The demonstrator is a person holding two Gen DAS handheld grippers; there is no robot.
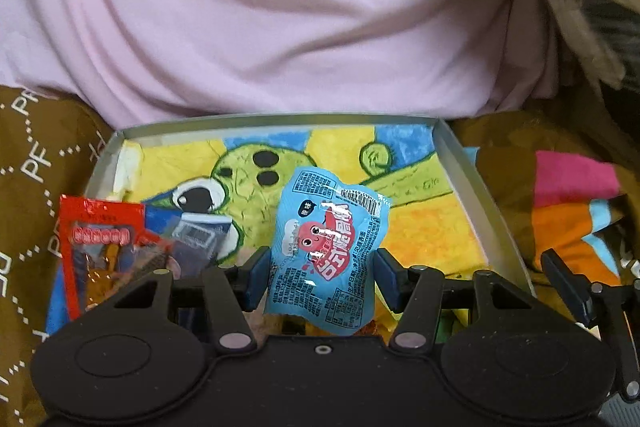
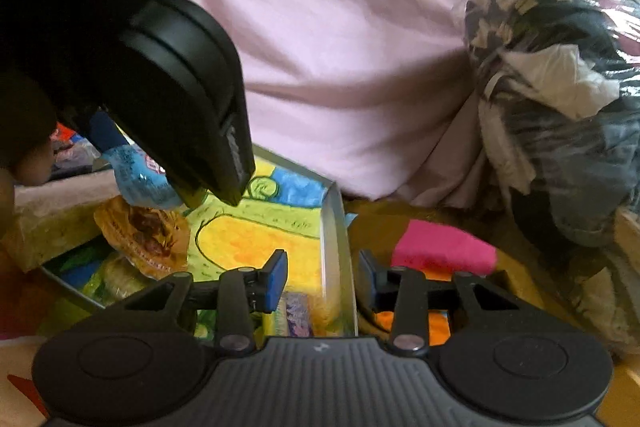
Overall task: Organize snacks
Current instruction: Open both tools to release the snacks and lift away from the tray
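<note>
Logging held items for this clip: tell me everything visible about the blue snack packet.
The blue packet is a puffy, glossy plastic pouch with crimped ends, a red cartoon blob and dense print. It stands roughly upright, clamped between the left gripper pads, over the tray. The right wrist view shows it above an orange packet.

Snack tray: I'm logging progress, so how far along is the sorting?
Partly done. A red packet and an orange pouch already lie in the tray. The left gripper holds a blue packet over it. The right gripper straddles the tray's wall, holding nothing.
</note>
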